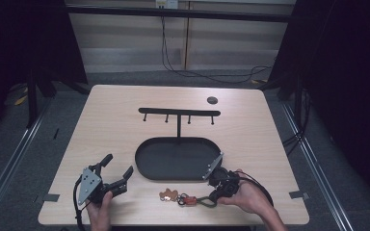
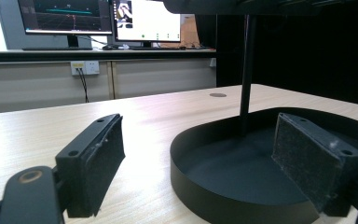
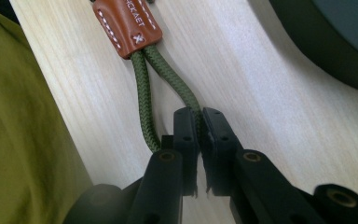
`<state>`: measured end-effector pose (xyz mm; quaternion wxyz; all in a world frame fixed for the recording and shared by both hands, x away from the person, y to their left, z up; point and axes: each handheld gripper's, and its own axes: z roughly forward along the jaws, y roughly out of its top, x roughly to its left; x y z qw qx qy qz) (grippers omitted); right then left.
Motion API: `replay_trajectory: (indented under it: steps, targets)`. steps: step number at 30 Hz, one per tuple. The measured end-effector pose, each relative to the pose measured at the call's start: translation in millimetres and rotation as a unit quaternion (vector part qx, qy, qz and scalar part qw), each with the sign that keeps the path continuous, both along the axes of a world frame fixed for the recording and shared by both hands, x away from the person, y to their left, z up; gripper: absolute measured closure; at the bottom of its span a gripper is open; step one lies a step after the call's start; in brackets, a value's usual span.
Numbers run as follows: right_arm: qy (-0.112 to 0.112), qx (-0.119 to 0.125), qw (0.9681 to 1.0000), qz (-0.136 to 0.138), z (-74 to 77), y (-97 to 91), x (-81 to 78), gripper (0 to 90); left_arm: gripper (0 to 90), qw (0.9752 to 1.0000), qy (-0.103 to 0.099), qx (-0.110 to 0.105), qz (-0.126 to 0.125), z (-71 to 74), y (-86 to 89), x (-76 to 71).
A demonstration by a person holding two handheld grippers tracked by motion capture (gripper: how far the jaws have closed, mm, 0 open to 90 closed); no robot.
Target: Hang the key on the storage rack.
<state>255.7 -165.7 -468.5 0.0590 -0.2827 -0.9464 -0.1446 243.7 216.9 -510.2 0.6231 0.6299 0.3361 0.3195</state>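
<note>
Right gripper view: right gripper (image 3: 199, 135) jaws pressed together, pinching one strand of the green cord loop (image 3: 144, 88) of the keychain; the other strand runs free beside the left jaw. Brown leather tab (image 3: 127, 25) sits where both strands join, flat on the bench (image 3: 270, 102). Cord looks soft, floppy and light, so it should drape once raised; the loop is the sensible hold, with tab and metal bits dangling below

Left gripper view: left gripper (image 2: 205, 163) jaws spread wide, nothing between the pads, hovering low at the rim of the black oval tray (image 2: 200, 186); stand post (image 2: 247, 70) rises from the tray

High view: keychain (image 1: 188, 198) lies on the bench front edge, just ahead of the tray, between both hands; hook bar (image 1: 178, 112) behind is well apart
</note>
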Motion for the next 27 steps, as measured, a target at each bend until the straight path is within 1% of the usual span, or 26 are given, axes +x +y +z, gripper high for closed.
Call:
replay_trajectory:
  steps: [3,4,6,8,9,10,11,12,14,16,17,18,20,21,22,23,24,25,26,27]
  targets:
    - [0.008,-0.011,0.9999,0.006,0.9,3.0,2.8,85.7,16.3,1.0000,0.000,-0.001,0.000,0.0,0.1,0.0]
    - [0.008,-0.011,0.9999,0.006,0.9,3.0,2.8,85.7,16.2,1.0000,0.000,-0.001,0.000,0.0,0.1,0.0]
    - [0.026,-0.009,0.9996,0.003,0.7,3.1,7.7,85.8,16.2,1.0000,-0.002,0.000,0.001,0.0,0.3,-0.2]
    - [0.034,-0.012,0.9993,0.008,0.7,4.3,10.9,85.8,16.2,1.0000,-0.003,0.003,0.001,0.0,0.9,-0.3]
    - [0.041,-0.015,0.9990,0.011,1.9,5.6,12.2,85.9,16.2,1.0000,-0.002,0.000,0.001,-0.1,0.6,-0.6]
    - [0.046,-0.019,0.9987,0.012,4.7,7.0,13.5,85.9,16.2,1.0000,-0.003,-0.001,0.001,-0.2,0.7,-0.7]
    - [0.048,-0.018,0.9987,0.008,9.5,7.8,16.2,86.0,16.2,1.0000,-0.003,0.000,0.001,-0.2,0.8,-0.7]
    - [0.047,-0.019,0.9987,0.009,12.5,8.1,18.5,86.1,16.2,1.0000,-0.003,0.000,0.001,-0.2,0.6,-0.6]
    - [0.049,-0.031,0.9982,0.013,19.6,10.5,23.5,86.1,16.2,1.0000,-0.003,0.003,0.001,-0.1,1.1,-0.7]
    - [0.036,-0.040,0.9984,0.017,26.1,14.4,27.1,86.1,16.2,1.0000,-0.003,0.003,0.001,-0.1,1.1,-0.7]
    - [0.033,-0.045,0.9981,0.027,30.0,16.9,28.1,86.2,16.2,1.0000,-0.003,0.003,0.001,-0.1,1.1,-0.7]
    - [0.030,-0.046,0.9981,0.027,32.8,19.2,29.2,86.2,16.2,1.0000,-0.003,0.003,0.001,-0.1,1.1,-0.7]
    - [0.031,-0.049,0.9977,0.035,37.9,23.8,31.3,86.2,16.2,1.0000,-0.003,0.003,0.000,-0.1,1.1,-0.7]
    - [0.033,-0.052,0.9975,0.034,40.3,26.0,32.3,86.2,16.2,1.0000,-0.003,0.003,0.000,-0.1,1.2,-0.7]
    - [0.032,-0.056,0.9970,0.042,41.9,28.0,33.8,86.2,16.2,1.0000,-0.003,0.003,0.000,-0.1,1.2,-0.7]
    - [0.034,-0.060,0.9964,0.049,43.4,30.2,34.4,86.3,16.2,1.0000,-0.003,0.003,0.000,-0.1,1.2,-0.7]
    - [0.044,-0.067,0.9954,0.053,45.3,32.7,34.5,86.3,16.1,1.0000,-0.003,0.003,-0.001,-0.1,1.2,-0.7]
    - [0.046,-0.075,0.9942,0.063,46.9,34.8,34.8,86.3,16.1,1.0000,-0.004,0.000,-0.002,-0.2,0.9,-0.7]
    - [0.048,-0.083,0.9934,0.063,49.6,36.9,34.7,86.4,16.1,1.0000,-0.003,0.001,-0.002,-0.2,1.0,-0.7]
    - [0.046,-0.082,0.9933,0.067,51.8,38.4,35.8,86.4,16.1,1.0000,-0.003,0.001,-0.002,-0.2,1.0,-0.7]
